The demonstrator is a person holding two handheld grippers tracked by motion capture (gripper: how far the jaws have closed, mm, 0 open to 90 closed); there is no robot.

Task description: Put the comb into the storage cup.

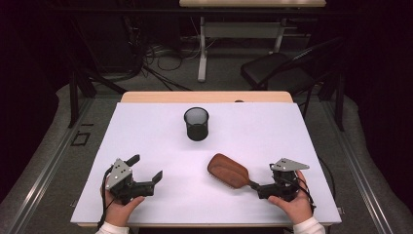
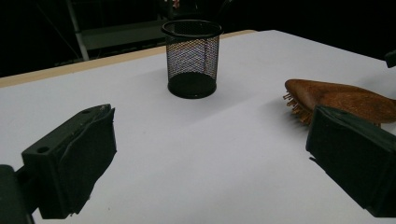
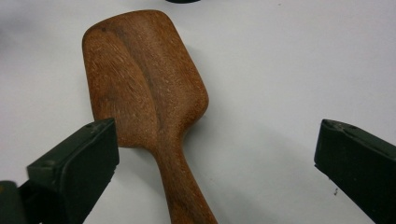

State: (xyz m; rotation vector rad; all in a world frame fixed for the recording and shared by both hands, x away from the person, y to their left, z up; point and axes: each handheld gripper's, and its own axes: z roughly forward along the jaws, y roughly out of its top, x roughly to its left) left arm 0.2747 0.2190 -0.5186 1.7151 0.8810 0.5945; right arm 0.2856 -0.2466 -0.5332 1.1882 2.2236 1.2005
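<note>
Hairbrush [image 1: 229, 170] of dark wood lies bristles down on the white table [image 1: 146, 126], toward the near right part of the surface, its broad head pointing up and left in the high view and its handle running back toward the right gripper [image 1: 263, 187]. In the right gripper view the handle passes between the two black jaws, which stand wide apart; neither jaw touches the wood, and white table shows on both sides of the handle. Right gripper is therefore open and holds nothing. The person's right hand [image 1: 292, 204] grasps the gripper body at the near right edge of the table.

Left gripper [image 1: 146, 168] rests at the near left of the table, held by the left hand [image 1: 122, 207]. Its jaws are spread wide with bare table between them, as the left gripper view confirms; it grips nothing. It lies well apart from the hairbrush.

Pen cup [image 1: 196, 124] of black wire mesh stands upright near the middle of the table, beyond both grippers. In the left gripper view the pen cup [image 2: 192, 58] sits ahead between the jaws, and the hairbrush [image 2: 343, 100] shows at the right with its bristles facing the table. Cup and brush are apart, not touching. Whether the cup holds anything cannot be told.
</note>
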